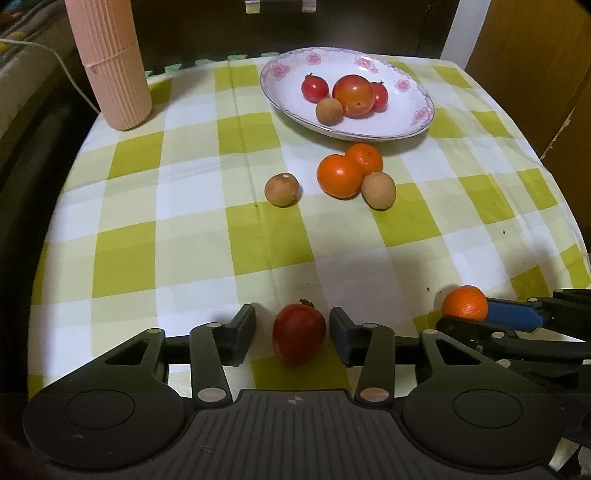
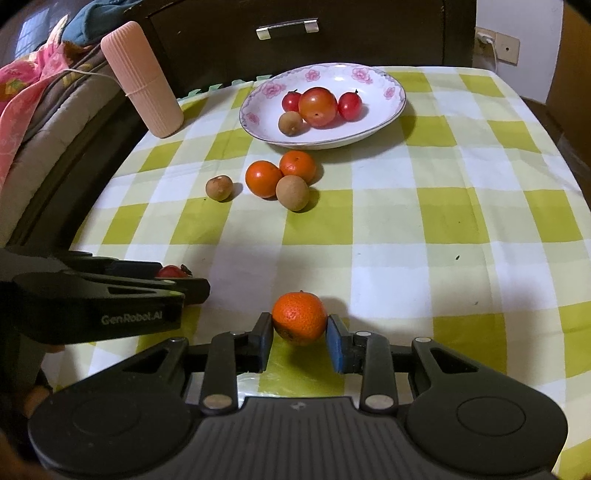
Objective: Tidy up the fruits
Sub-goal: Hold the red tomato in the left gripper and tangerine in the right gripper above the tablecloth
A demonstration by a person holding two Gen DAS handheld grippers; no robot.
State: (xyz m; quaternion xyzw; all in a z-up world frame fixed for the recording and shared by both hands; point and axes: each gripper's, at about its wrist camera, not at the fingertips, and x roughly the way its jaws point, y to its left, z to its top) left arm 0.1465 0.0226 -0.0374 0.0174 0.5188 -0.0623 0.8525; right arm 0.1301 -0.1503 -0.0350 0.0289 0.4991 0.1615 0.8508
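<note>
A white flowered plate (image 1: pixel 280 107) (image 2: pixel 258 129) at the far side holds two small red tomatoes, a larger tomato (image 1: pixel 353 95) and a brown longan. In front of it lie two tangerines (image 1: pixel 339 175) (image 2: pixel 263 178) and two longans (image 1: pixel 281 189) (image 2: pixel 219 187). My left gripper (image 1: pixel 292 332) is open around a red tomato (image 1: pixel 299 334) on the cloth, with gaps on both sides. My right gripper (image 2: pixel 300 334) is shut on a tangerine (image 2: pixel 300 317); both pads touch it. That tangerine also shows in the left wrist view (image 1: pixel 465 303).
A tall ribbed pink cylinder (image 1: pixel 107 59) (image 2: pixel 142 79) stands at the far left of the green-checked tablecloth (image 1: pixel 258 251). A dark drawer front (image 2: pixel 288 27) is behind the table. Bedding (image 2: pixel 33 96) lies to the left.
</note>
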